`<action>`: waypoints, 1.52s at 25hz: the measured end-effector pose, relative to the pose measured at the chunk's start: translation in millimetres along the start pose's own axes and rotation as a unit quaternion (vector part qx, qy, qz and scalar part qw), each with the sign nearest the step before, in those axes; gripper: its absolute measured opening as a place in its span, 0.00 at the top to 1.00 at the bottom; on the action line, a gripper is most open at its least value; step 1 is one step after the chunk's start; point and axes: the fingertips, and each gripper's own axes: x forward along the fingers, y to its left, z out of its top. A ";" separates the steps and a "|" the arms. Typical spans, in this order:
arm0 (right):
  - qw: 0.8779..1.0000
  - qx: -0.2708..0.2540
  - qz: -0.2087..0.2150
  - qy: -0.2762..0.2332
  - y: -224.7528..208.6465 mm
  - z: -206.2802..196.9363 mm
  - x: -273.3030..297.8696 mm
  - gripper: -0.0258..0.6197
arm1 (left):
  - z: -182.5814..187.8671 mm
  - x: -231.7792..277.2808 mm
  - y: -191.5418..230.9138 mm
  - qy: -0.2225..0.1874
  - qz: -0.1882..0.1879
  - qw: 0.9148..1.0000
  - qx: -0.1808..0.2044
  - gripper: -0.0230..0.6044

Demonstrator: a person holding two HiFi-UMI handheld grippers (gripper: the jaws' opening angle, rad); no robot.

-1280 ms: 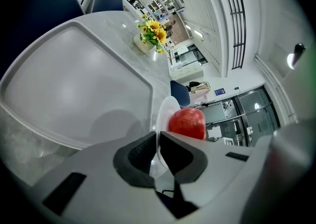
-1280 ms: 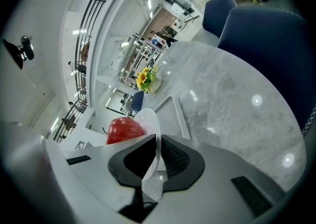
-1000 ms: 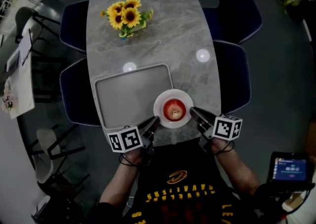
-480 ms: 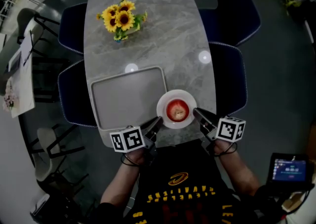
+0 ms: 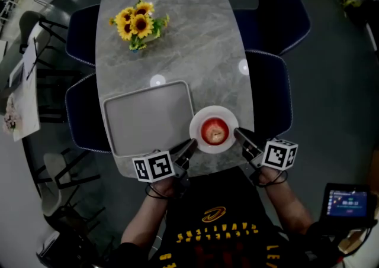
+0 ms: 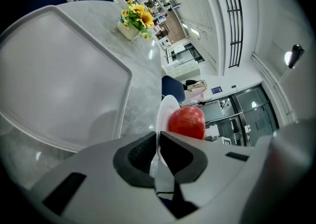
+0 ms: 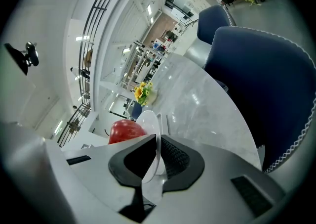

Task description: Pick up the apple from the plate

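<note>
Apple [image 5: 214, 131], red, round, on plate [image 5: 203, 115]; left gripper [image 5: 191, 143], right gripper [image 5: 237, 133] jaws tight on rim.

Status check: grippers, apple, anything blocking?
Grippers: left gripper shut on round white plate rim, right gripper shut on opposite rim. On plate: red apple, ungripped. Nothing over apple; grey rectangular tray beside plate.

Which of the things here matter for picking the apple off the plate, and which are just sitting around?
Job: apple; plate; left gripper and right gripper, each shut on the plate's rim.
Lying about: tray; sunflowers; chairs.
</note>
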 end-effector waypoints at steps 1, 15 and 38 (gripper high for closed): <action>1.000 -0.001 -0.002 0.000 -2.1 3.0 -1.7 0.90 | 0.4 3.2 -1.9 0.001 -0.001 1.000 0.000 0.92; 1.000 0.008 0.000 -0.014 -13.3 18.2 -13.8 0.90 | -0.8 24.7 -12.2 0.014 -0.006 1.000 0.002 0.92; 1.000 0.009 -0.002 -0.028 -19.3 26.7 -21.2 0.90 | -4.1 36.1 -18.2 0.032 -0.009 0.999 0.006 0.92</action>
